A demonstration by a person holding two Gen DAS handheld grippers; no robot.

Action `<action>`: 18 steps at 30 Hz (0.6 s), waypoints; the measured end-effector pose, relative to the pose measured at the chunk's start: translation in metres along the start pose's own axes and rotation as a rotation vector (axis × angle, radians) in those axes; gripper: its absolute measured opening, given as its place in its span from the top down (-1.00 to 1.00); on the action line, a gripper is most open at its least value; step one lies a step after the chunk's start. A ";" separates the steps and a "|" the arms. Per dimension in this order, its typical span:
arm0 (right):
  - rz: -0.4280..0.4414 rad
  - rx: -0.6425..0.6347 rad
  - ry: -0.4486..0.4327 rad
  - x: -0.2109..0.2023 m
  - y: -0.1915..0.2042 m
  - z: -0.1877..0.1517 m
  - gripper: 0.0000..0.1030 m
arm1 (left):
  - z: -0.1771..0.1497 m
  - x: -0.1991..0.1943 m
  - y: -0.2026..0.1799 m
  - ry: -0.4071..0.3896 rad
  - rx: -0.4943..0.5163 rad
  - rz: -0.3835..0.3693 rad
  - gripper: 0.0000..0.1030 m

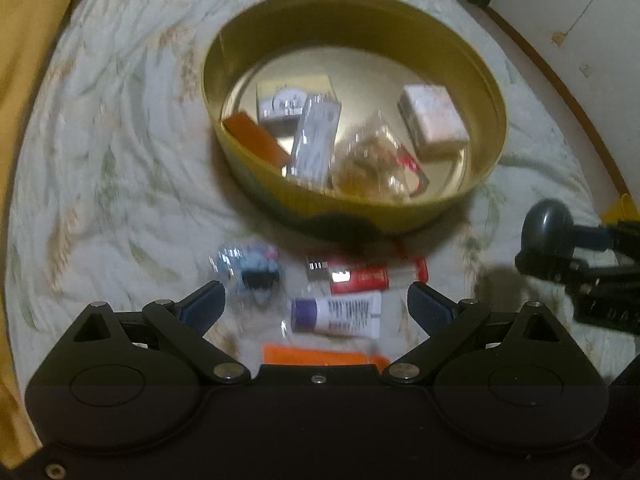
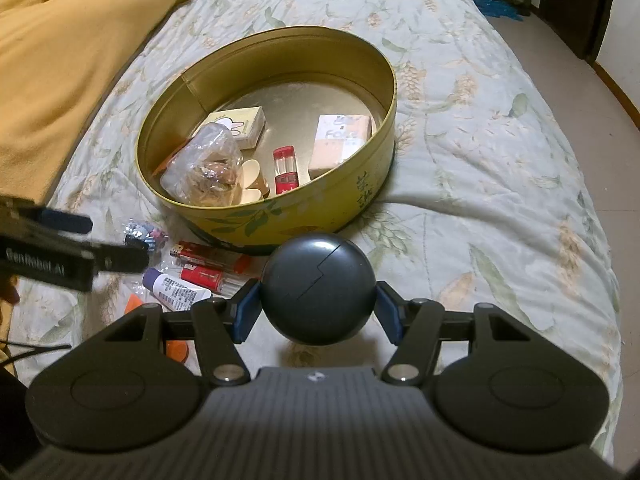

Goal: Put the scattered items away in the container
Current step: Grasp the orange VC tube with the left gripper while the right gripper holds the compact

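Your right gripper point(image 2: 318, 305) clamps a dark round case point(image 2: 318, 282) just short of the tin point(image 2: 384, 176). Your left gripper point(image 1: 316, 306) hangs wide open, empty, over the tube point(image 1: 340, 312). On the bed point(image 2: 500, 160) the red sticks point(image 1: 360, 278), the clips point(image 1: 252, 266) and an orange piece point(image 1: 320, 356) remain; boxes and a bag are already in.
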State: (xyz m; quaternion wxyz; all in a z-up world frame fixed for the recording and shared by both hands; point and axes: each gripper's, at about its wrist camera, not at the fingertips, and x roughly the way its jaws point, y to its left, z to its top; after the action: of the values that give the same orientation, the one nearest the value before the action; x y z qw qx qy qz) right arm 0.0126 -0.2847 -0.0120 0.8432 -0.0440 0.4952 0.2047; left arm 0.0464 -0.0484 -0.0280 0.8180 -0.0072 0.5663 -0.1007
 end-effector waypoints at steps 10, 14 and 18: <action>-0.001 -0.001 0.000 -0.001 0.000 0.000 -0.23 | -0.033 0.027 -0.004 0.090 -0.013 -0.010 -0.89; -0.001 -0.002 0.002 -0.001 0.000 0.000 -0.23 | -0.036 0.033 -0.005 0.097 0.008 0.012 -0.89; -0.003 -0.008 0.003 0.000 0.001 -0.001 -0.23 | -0.038 0.041 -0.001 0.111 0.000 0.014 -0.89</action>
State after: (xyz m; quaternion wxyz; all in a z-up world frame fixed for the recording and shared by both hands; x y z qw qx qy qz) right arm 0.0113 -0.2840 -0.0119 0.8427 -0.0483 0.4955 0.2051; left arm 0.0243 -0.0521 -0.0794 0.7859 0.0027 0.6110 -0.0951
